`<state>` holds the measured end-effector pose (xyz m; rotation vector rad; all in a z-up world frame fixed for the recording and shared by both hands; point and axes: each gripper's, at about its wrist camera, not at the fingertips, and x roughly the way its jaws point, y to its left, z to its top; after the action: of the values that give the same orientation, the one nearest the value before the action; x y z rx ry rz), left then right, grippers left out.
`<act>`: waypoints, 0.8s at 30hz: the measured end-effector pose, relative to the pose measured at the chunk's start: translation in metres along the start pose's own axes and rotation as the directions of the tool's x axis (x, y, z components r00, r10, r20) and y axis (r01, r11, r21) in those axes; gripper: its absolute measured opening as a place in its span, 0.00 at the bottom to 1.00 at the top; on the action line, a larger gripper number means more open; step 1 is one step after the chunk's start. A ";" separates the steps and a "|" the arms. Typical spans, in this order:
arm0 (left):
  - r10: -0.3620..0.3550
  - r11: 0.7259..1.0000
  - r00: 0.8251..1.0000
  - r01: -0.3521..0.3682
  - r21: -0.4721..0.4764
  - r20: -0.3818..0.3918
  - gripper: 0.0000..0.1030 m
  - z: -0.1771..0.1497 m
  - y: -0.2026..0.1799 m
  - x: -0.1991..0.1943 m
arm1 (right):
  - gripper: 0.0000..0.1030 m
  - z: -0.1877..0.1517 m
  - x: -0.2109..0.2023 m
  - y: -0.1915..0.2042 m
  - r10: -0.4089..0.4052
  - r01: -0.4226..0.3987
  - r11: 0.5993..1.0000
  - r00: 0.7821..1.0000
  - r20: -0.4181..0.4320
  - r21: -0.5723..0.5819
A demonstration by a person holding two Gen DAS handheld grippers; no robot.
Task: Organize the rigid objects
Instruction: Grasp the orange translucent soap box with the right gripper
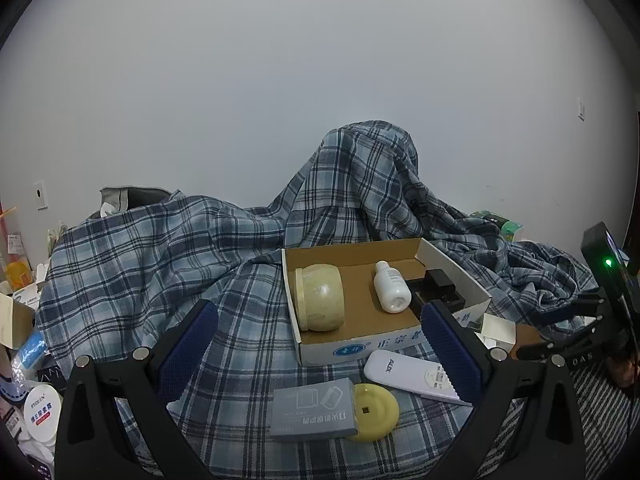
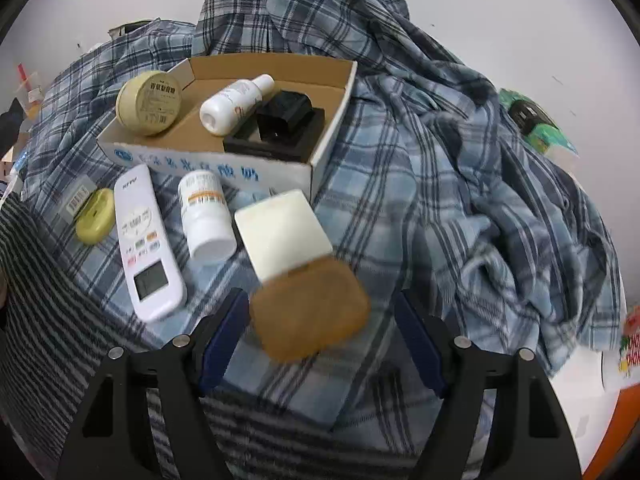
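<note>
Two sets gape: left tongs [image 1: 320, 310] facing the carton [image 1: 384, 345], right tongs [image 2: 320, 298] astride the brown case [image 2: 310, 316], not pinching.

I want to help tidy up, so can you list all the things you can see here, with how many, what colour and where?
cardboard box: one, brown inside, white outside, on the cloth
round jar: one, pale yellow, on its side in the box, left end
squeeze bottle: one, white, lying in the box, middle
black block: one, in the box, right end
remote control: one, white, in front of the box
pill bottle: one, white, lying beside the remote
round lid: one, yellow, left of the remote
grey box: one, beside the lid
white and tan case: one, between the right fingers
plaid cloth: one, blue, under everything
left gripper: open, empty
right gripper: around the case, grip unclear
</note>
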<state>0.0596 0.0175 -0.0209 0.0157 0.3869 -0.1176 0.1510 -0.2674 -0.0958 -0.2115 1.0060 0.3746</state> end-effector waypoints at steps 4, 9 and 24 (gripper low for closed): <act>0.000 1.000 1.000 0.000 0.000 0.000 1.00 0.000 0.000 0.000 | 0.59 0.010 0.007 -0.003 0.049 -0.048 0.999 0.999 -0.022 0.015; 0.000 1.000 1.000 0.000 0.000 0.001 1.00 0.000 0.000 0.000 | 0.59 0.007 0.007 -0.004 0.096 -0.095 0.995 0.994 -0.042 0.030; -0.003 1.000 1.000 0.003 0.001 0.002 1.00 -0.001 0.000 0.000 | 0.64 -0.031 -0.014 0.020 0.170 -0.176 0.984 0.977 -0.129 -0.037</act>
<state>0.0591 0.0176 -0.0212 0.0163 0.3851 -0.1203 0.1121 -0.2621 -0.1002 -0.1930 1.1440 0.5498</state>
